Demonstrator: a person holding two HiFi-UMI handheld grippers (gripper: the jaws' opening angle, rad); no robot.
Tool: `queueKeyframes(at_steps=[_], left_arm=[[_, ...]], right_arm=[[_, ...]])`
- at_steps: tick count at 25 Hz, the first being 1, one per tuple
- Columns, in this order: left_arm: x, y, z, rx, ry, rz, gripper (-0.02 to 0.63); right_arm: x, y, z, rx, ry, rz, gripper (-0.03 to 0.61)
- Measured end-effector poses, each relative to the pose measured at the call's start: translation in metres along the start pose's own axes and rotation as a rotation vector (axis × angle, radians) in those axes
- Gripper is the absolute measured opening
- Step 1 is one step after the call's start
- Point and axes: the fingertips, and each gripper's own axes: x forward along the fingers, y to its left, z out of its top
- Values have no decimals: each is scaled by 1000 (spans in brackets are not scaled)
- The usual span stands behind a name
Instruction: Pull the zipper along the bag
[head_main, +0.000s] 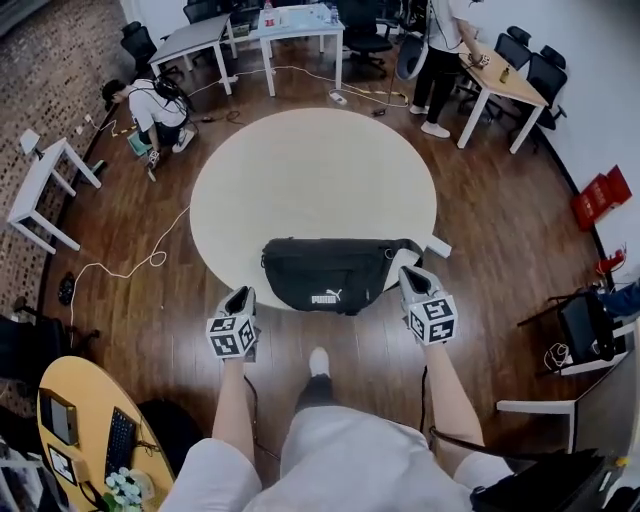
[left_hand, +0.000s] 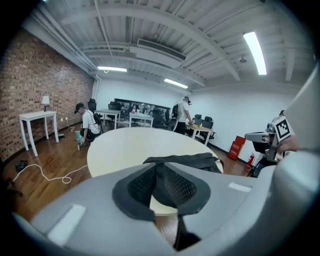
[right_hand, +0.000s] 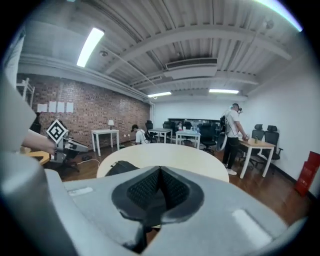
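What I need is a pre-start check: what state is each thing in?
Bag: lying flat, logo up; whether the zipper is open or closed can't be told.
Table: holds only the bag, at its near edge.
Left hand-held gripper: jaws slightly apart, empty, near the bag's left end.
Right hand-held gripper: jaws shut, empty, near the bag's right end.

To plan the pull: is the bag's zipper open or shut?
Cannot tell. The black bag lies on the round table; its zipper is too small to see.
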Motion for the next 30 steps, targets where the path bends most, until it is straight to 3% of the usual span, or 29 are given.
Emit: queueKeyframes(at_steps=[3,8,14,18,23,26,30], left_arm=[[-54,-72,8,52,-107,-24,26],[-159,-214,-15,110,-210,-102,18],[-274,-334,-34,100,-254,-189,18],[-322,-366,-39,186,-266,-104,18],[-364,-393,-51,186,-298,-153,17],[-382,-385,-41,182,-337,-161,17],[-402,-357,-22,227,-407,-116,17]], right_arm=[[-72,36,6,-47,-107,66,-9],[-208,90,-15,-61,-179,203,-9],[-340,115,-22,9,-191,186,-9],[-397,128,-8,34,-241,116,-9],[-444,174,-13,54,-278,96,-9],[-445,200,-4,55,-303,91,-11],[-434,226,26,-18,-340,76,-9]])
